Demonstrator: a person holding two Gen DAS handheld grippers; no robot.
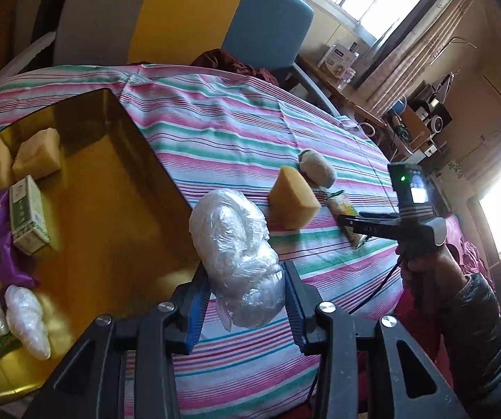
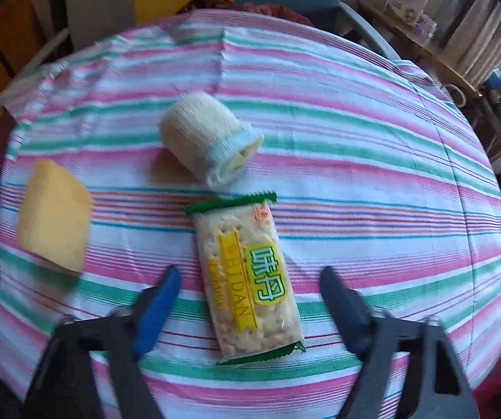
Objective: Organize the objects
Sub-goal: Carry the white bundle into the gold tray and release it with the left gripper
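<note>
My left gripper [image 1: 245, 286] is shut on a clear plastic bag bundle [image 1: 236, 255] and holds it beside the gold tray [image 1: 111, 188] at its right edge. The tray holds two sponges [image 1: 37, 155], a green-white box [image 1: 27, 216], purple packets [image 1: 1, 255] and another plastic bundle [image 1: 27, 321]. My right gripper [image 2: 250, 276] is open, its fingers on either side of a cracker packet [image 2: 247, 272] lying on the striped cloth. In the left wrist view the right gripper [image 1: 350, 225] is over that packet [image 1: 341, 206].
A yellow sponge [image 2: 53, 214] and a rolled white sock [image 2: 208, 138] lie on the striped tablecloth [image 2: 355, 174]; both show in the left wrist view, sponge [image 1: 292, 200], sock [image 1: 316, 167]. A chair [image 1: 187, 17] stands behind the table. Shelves with clutter [image 1: 421, 118] are at the right.
</note>
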